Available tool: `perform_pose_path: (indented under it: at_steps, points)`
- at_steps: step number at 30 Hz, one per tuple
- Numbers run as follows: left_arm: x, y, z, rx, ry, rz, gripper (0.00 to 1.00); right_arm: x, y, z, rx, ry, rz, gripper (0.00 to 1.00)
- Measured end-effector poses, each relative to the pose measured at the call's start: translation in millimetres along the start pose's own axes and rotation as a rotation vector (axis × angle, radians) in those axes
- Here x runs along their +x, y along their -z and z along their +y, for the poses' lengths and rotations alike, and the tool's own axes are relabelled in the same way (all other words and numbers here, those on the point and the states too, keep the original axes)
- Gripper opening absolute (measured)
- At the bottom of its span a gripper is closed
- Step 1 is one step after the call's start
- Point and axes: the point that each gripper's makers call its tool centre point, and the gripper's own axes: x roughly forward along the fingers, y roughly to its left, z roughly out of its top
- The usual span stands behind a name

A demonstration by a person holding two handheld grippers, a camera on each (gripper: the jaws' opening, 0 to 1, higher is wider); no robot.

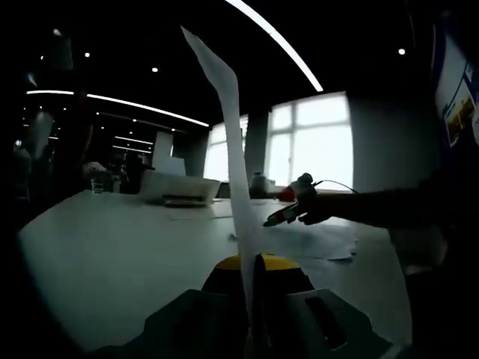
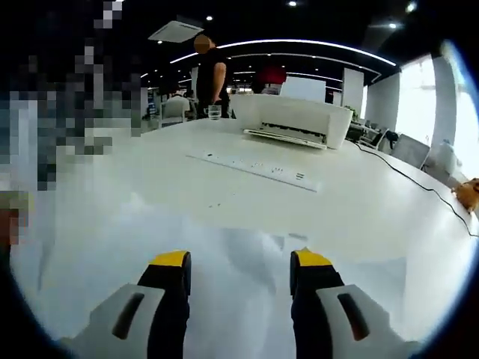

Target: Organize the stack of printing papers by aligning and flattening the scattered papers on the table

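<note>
In the left gripper view a paper sheet (image 1: pixel 233 149) stands up from between the left hand-held gripper (image 1: pixel 253 273) jaws, with loose papers (image 1: pixel 318 239) on the worktop (image 1: pixel 112 254) behind it. In the right gripper view a printer (image 2: pixel 292 118) sits at the worktop's far side, a power strip (image 2: pixel 254 168) before it, papers nearest.

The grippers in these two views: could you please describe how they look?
The right gripper has two pale grey jaws with black inner faces, slotted sides and yellow caps. The left gripper shows the same grey body and a yellow tip. In the left gripper view, a dark sleeve shows.
</note>
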Motion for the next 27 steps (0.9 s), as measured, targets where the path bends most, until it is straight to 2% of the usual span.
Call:
perform_pose_path:
  at_steps: [12,19,27]
  points:
    - [1,1.3,-1.8,0.006,0.01,0.009,0.06,7,3.7,0,0.067,-0.023,-0.05,0.47]
    - [2,1.0,-2.3,0.002,0.017,0.008,0.06,6,5.1,3,0.038,-0.005,-0.074,0.38]
    - [1,0.5,-2.6,0.0,0.018,0.004,0.06,3,4.9,10,0.029,-0.006,-0.096,0.34]
